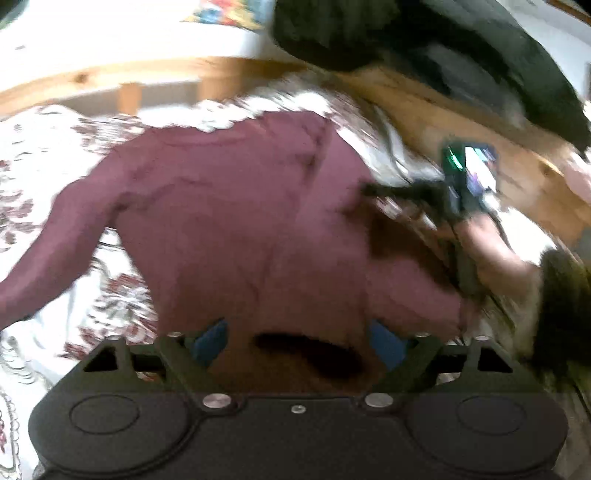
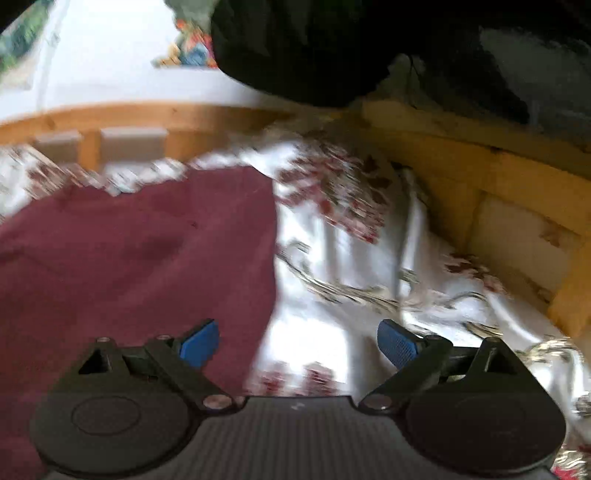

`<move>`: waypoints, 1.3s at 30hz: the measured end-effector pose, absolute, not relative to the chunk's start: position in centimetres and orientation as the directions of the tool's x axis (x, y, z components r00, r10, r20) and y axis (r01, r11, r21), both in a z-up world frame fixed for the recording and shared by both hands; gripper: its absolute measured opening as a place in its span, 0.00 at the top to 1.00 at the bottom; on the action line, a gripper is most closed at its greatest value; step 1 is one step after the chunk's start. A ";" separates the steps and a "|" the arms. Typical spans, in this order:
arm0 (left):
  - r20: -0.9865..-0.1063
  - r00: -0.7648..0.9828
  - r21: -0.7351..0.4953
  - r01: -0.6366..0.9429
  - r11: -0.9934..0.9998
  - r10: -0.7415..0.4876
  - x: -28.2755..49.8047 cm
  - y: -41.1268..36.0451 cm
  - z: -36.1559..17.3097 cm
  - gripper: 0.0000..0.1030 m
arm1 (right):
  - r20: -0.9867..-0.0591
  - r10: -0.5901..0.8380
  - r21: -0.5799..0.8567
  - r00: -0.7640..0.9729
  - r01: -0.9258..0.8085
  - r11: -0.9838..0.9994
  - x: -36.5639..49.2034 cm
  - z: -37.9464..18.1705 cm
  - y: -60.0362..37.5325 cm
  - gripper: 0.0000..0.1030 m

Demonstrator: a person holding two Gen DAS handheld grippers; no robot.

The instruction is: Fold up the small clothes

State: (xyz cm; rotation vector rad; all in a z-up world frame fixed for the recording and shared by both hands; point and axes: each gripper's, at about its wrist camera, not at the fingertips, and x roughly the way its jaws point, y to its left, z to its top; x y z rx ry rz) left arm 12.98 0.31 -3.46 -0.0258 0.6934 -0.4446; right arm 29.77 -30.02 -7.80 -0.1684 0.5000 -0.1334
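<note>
From the left wrist we see our left gripper (image 1: 297, 338) with jaws spread wide around the maroon top (image 1: 221, 206) spread on the floral bedsheet (image 1: 33, 177), while the right wrist shows our right gripper (image 2: 298, 341) gaping empty above the top's edge.

Your maroon top (image 1: 229, 221) lies plain and unpatterned on a white bedspread (image 2: 351, 258) printed with dark red flowers and grey-green scrolling stems. Your left gripper (image 1: 297, 341) and right gripper (image 2: 299, 341) are matte black with bright blue fingertip pads (image 2: 395, 343). Behind runs a honey-coloured pine bed frame (image 2: 461, 158), a black bag (image 2: 295, 48) above it, and a cloth (image 1: 225, 14) splashed with red, blue and yellow.
</note>
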 end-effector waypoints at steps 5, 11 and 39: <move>-0.666 0.690 -0.231 0.169 0.958 -0.282 15.8 1.0 -4.7 0.14 | -0.483 -0.239 -0.262 0.842 0.122 0.957 30.1 -8.5 -30.0 0.01; -0.650 0.754 -0.204 -0.055 0.977 -0.093 15.8 4.9 -5.2 0.03 | -0.481 -0.168 -0.210 0.860 0.073 0.975 28.1 -7.1 -29.7 0.01; -0.698 0.520 0.572 -0.009 0.820 0.492 18.8 16.3 -4.8 0.89 | -0.446 -0.026 -0.135 0.895 -0.039 0.990 26.4 -4.9 -27.6 0.00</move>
